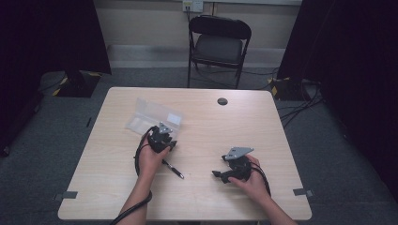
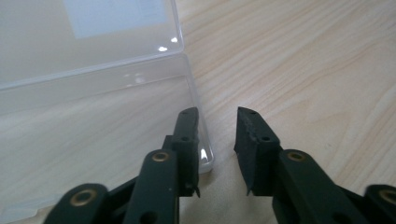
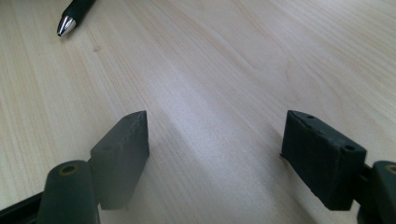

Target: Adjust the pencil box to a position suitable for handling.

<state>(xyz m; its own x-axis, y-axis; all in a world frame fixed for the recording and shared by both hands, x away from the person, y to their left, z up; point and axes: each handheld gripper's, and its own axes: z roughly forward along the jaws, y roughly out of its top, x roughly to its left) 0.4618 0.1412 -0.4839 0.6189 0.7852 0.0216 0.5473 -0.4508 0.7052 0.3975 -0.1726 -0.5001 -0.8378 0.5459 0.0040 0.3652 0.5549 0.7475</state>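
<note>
Clear plastic case (image 2: 93, 93), smooth wood table (image 2: 303, 70)

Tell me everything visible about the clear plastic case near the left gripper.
The clear plastic case is a shallow, see-through box lying open and flat on the table, lid folded back beyond the tray along a hinge line. A pale rectangular label shows on the lid. The tray looks empty; wood grain shows through it. It sits at the table's far left. The left gripper stands at the tray's rounded near corner, one jaw over its edge; whether it touches is unclear.
</note>
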